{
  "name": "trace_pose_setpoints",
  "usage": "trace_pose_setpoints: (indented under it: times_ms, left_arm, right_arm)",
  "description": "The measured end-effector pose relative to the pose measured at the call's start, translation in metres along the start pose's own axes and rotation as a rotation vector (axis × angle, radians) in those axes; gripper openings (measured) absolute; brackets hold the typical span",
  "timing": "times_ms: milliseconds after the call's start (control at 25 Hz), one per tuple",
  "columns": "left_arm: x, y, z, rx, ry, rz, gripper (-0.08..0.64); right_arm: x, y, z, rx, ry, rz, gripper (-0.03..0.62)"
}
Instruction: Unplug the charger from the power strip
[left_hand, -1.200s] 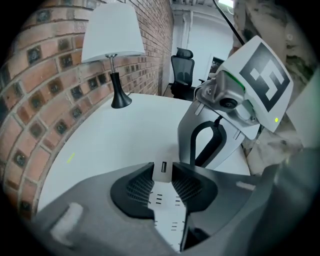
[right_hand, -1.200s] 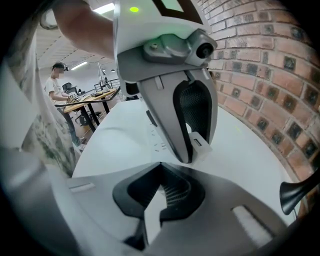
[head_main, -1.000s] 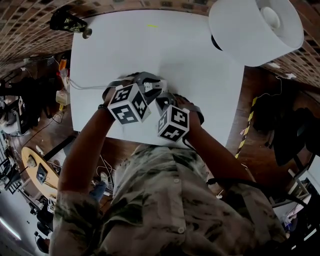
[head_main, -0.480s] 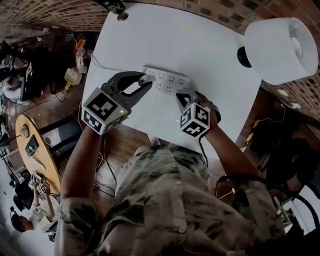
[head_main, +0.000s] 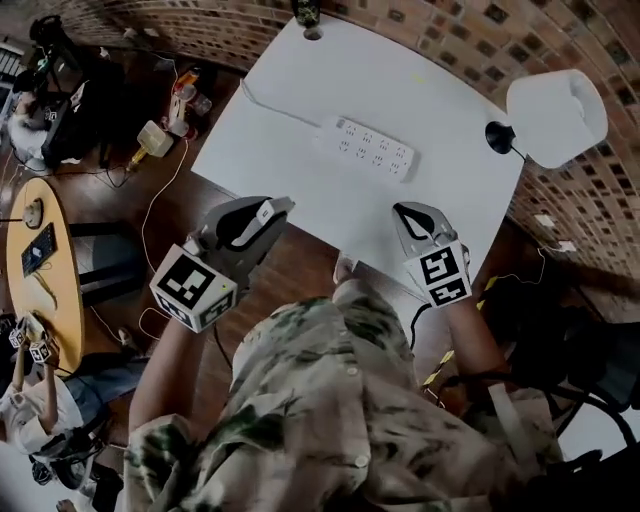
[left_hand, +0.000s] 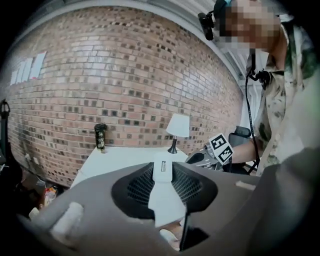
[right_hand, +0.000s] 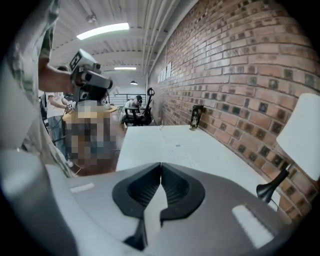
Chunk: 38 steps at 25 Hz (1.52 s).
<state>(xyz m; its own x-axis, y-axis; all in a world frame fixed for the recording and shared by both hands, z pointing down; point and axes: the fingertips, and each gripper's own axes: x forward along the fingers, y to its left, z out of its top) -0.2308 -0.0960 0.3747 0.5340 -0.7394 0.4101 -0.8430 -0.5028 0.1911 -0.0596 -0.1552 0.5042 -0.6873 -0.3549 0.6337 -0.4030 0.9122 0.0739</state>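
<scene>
The white power strip (head_main: 372, 148) lies on the white table (head_main: 300, 110), its cord (head_main: 268, 104) running off to the far left. No plug shows in its sockets. My left gripper (head_main: 272, 212) hangs over the table's near edge, well short of the strip, shut on the white charger (head_main: 278, 206). In the left gripper view the charger (left_hand: 162, 175) stands upright between the jaws. My right gripper (head_main: 405, 211) is held near the table's front right, apart from the strip. Its tips (right_hand: 160, 165) still meet with nothing between them, and the jaws are just starting to open.
A white lamp (head_main: 556, 105) on a black base (head_main: 498, 137) stands at the table's right end by the brick wall. A dark bottle-like object (head_main: 306, 12) sits at the far edge. A round wooden table (head_main: 40, 260) and floor clutter lie to the left.
Both grippers have pulled back from the power strip towards the person. The left one came off the strip's left end and rose with the charger; the right one lifted off the strip's right end.
</scene>
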Motion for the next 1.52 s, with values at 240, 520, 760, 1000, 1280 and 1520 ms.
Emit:
trace_pose_setpoints:
  times_ms: [240,520,760,1000,1280,1520]
  left_arm:
    - [-0.131,-0.061,-0.042,-0.025,-0.085,0.014,0.109]
    - [-0.216,-0.125,-0.083,-0.048,-0.11,-0.024,0.109]
    - [-0.242,-0.205,-0.099,-0.021,-0.146,-0.014,0.109]
    - [-0.24,-0.327,-0.092,0.009,-0.176,0.002,0.109]
    - [-0.243,-0.461,-0.123,-0.035,-0.134,0.039,0.109]
    - [-0.251,-0.513,-0.127,-0.021,-0.136,0.051,0.109]
  right_arm:
    - [-0.102,0.104,0.025,0.175,-0.173,-0.08,0.118]
    - [-0.212,0.214,0.022,0.187,-0.209,-0.156,0.114]
    - [-0.29,0.255,0.008,0.139,-0.275,-0.175,0.109]
    - [-0.379,0.281,-0.046,0.119,-0.336,-0.118,0.09]
    - [-0.475,0.306,-0.123,0.11,-0.344,-0.059,0.087]
    - [-0.52,0.321,-0.147,0.113,-0.38,-0.064,0.058]
